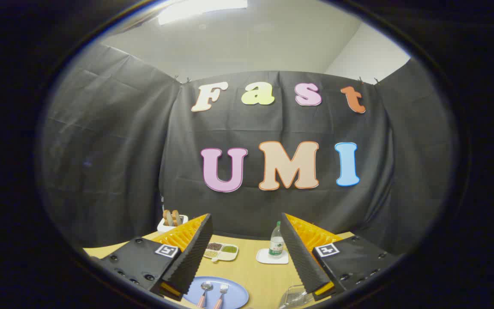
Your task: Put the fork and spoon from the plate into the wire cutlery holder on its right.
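Claw (247,251) sits low in the frame, wide open, nothing between its fingers. Left finger (189,253) rises from the lower left, right finger (305,253) from the lower right, their ribbed black pads facing each other across a broad gap. Orange backing shows behind each pad, and both black finger mounts carry a square marker
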Demonstrator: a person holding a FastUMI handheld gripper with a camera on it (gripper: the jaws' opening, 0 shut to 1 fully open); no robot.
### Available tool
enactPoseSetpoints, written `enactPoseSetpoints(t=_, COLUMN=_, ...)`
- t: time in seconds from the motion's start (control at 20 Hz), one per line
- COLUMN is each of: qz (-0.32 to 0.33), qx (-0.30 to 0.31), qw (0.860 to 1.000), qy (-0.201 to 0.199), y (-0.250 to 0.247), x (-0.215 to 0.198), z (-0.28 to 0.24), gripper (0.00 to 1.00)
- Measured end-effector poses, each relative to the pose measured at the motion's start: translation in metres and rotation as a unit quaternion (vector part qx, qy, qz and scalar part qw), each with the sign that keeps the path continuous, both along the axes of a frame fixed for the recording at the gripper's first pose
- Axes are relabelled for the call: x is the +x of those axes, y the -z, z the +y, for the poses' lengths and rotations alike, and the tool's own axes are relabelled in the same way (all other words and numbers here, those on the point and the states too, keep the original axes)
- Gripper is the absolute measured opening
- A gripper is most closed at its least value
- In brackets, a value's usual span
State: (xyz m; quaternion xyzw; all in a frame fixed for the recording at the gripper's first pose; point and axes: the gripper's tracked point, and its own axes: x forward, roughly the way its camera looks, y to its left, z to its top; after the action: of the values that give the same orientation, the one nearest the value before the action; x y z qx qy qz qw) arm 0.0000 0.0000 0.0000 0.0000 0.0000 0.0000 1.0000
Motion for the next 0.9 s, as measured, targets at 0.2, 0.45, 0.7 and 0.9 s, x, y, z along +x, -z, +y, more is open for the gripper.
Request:
enactPoseSetpoints(t=0.2, qz=0.002, qx=0.003, qw=1.0, qy=-0.004, y=0.002, x=0.002, z=0.001, gripper=0.99)
enactPoseSetpoints(t=0.45, qz=0.003, qx=0.001, qw=1.0, qy=-0.013, y=0.003, x=0.003, z=0.006, gripper=0.99)
enactPoseSetpoints(t=0.7, qz=0.007, qx=0.004, qw=1.0, qy=-0.019, y=0.007, x=0.004, z=0.009, gripper=0.99)
enactPoseSetpoints(t=0.9, qz=0.016, qx=0.002, qw=1.0, qy=-0.023, y=0.013, x=0.007, z=0.012, gripper=0.99)
